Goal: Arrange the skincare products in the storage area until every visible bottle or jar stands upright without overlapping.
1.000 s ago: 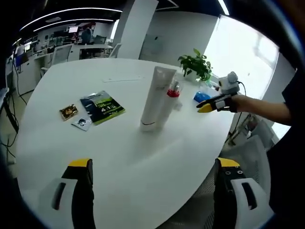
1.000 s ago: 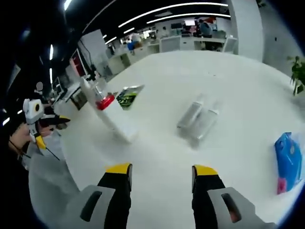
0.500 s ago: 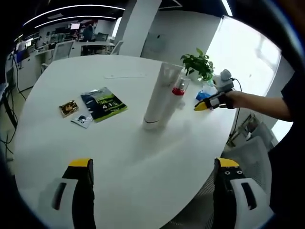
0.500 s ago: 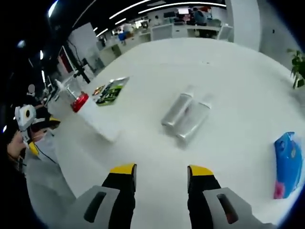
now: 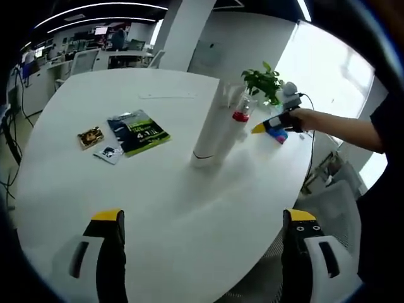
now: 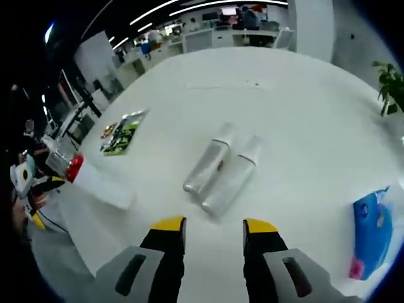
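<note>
A tall white tube (image 5: 211, 129) stands upright mid-table, with a clear red-capped bottle (image 5: 240, 118) right behind it. In the right gripper view, two clear bottles (image 6: 209, 165) (image 6: 233, 183) lie side by side on the white table (image 6: 297, 126), just ahead of my right gripper (image 6: 213, 225). It is open, with nothing between its yellow-tipped jaws. The same tube (image 6: 101, 186) and red-capped bottle (image 6: 72, 169) appear at the left there. My left gripper (image 5: 204, 216) hangs wide open over the near table edge, well short of the tube. The right gripper (image 5: 265, 126), held in a hand, reaches in beyond the tube.
A green sachet (image 5: 137, 131), a gold sachet (image 5: 90, 136) and a small pale sachet (image 5: 108, 153) lie left of the tube. A blue pack (image 6: 366, 230) lies at the right, near a potted plant (image 5: 262, 82). Bare table (image 5: 164, 202) spreads in front of the tube.
The right gripper has moved in over the table toward the two lying bottles, which now sit closer and more central in its view. Its jaws stand slightly narrower. The left gripper has barely moved.
</note>
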The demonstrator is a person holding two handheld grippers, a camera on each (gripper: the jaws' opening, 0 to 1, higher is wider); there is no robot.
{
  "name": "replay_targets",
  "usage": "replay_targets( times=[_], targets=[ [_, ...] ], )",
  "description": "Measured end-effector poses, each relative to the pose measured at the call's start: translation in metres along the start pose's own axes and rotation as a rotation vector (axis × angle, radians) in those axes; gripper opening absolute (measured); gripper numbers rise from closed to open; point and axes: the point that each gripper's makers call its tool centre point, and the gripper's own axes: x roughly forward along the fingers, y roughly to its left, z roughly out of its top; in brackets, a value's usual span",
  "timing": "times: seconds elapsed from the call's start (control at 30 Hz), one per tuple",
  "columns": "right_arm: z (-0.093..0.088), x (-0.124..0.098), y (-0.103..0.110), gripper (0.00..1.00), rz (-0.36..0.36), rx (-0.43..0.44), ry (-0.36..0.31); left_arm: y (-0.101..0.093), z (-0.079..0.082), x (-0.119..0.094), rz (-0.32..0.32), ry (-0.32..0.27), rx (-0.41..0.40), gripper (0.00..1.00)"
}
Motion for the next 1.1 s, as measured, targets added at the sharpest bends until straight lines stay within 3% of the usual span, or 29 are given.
replay_targets(
  times=[0.43, 0.9, 1.1],
  targets=[
    [0.027, 0.020, -0.012, 0.32, -0.039, 0.065, 0.012, 0.001, 0.001, 0.007, -0.015, 0.012, 0.005, 0.96],
    [0.034, 0.044, -0.022, 0.29, -0.113, 0.070, 0.048, 0.005, -0.004, 0.009, -0.015, 0.034, 0.005, 0.96],
    [0.035, 0.042, -0.024, 0.29, -0.131, 0.082, 0.057, 0.006, -0.001, 0.009, -0.009, 0.026, 0.002, 0.96]
  ],
)
